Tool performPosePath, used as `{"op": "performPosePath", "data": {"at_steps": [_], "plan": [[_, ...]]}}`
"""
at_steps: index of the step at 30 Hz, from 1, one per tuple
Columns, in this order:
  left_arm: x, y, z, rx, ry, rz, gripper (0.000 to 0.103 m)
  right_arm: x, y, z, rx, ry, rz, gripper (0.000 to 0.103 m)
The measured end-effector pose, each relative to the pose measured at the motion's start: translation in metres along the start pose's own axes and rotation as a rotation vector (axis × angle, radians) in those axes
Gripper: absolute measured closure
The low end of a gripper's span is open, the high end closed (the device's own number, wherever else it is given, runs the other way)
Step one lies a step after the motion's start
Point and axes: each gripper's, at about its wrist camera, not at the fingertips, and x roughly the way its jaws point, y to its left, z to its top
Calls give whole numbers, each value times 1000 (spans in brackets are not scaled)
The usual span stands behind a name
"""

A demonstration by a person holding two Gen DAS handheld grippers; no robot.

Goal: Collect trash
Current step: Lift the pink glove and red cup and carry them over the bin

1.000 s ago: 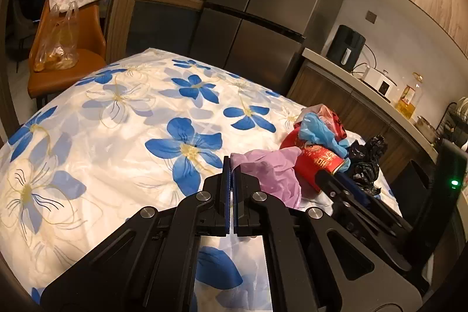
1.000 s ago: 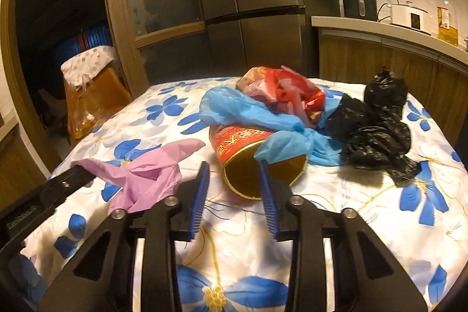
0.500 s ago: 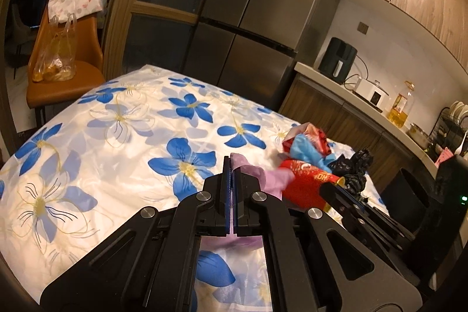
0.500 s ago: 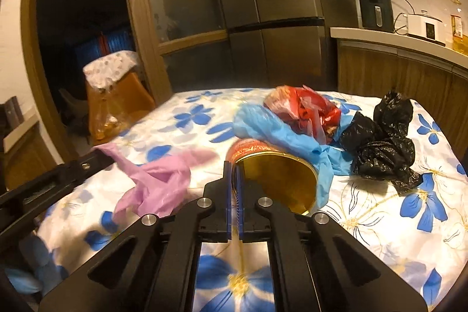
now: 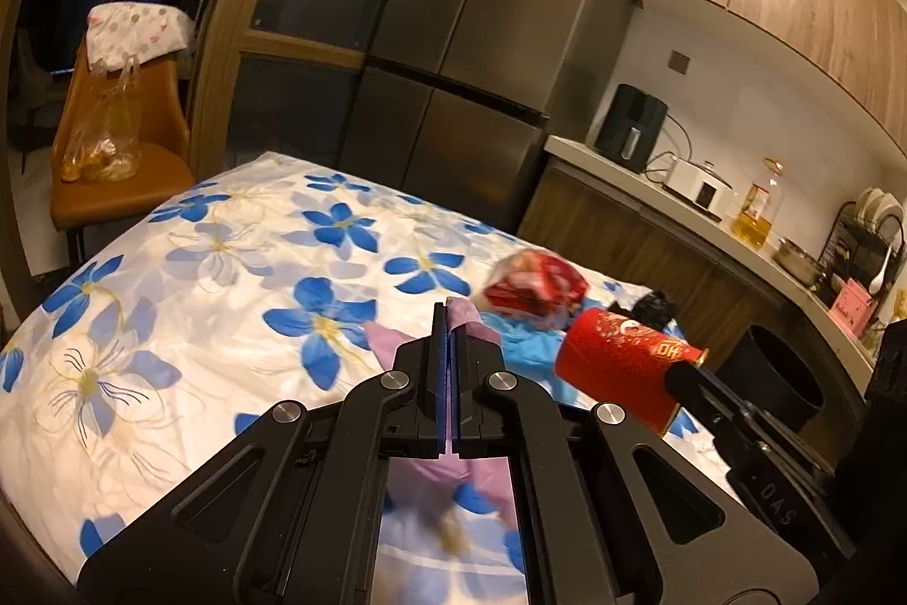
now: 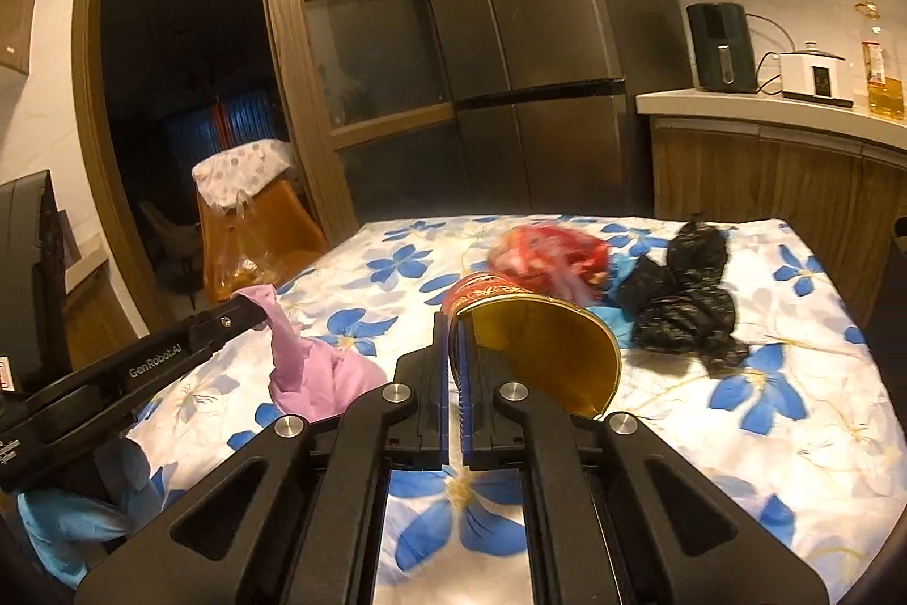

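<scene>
My left gripper [image 5: 450,321] is shut on a pink plastic bag [image 5: 391,350] and holds it above the flowered tablecloth [image 5: 198,276]; the bag hangs from it in the right wrist view [image 6: 317,367]. My right gripper [image 6: 452,327] is shut on the rim of a red paper cup with a gold inside [image 6: 544,355], lifted off the table; the cup also shows in the left wrist view [image 5: 618,364]. A red crumpled bag [image 6: 547,256], a blue bag [image 5: 524,350] and a black bag [image 6: 686,304] lie on the table.
A dark bin [image 5: 776,372] stands on the floor right of the table. A counter [image 6: 782,106] with appliances runs along the right wall. A fridge [image 6: 538,38] stands behind the table. An orange chair [image 5: 113,140] with a bag is at the far left.
My right gripper closed on the cup's rim and lifted it. My left gripper rose with the pink bag. Both pulled back from the trash pile.
</scene>
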Motion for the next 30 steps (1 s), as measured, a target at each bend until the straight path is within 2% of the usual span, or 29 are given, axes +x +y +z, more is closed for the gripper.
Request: {"op": "performPosePath", "data": {"at_steps": [15, 30], "plan": [[-2, -80, -12, 94, 14, -112, 103, -69, -70, 4, 82, -92, -135, 100], [30, -176, -6, 206, 9, -283, 103, -107, -140, 20, 130, -178, -310, 100]]}}
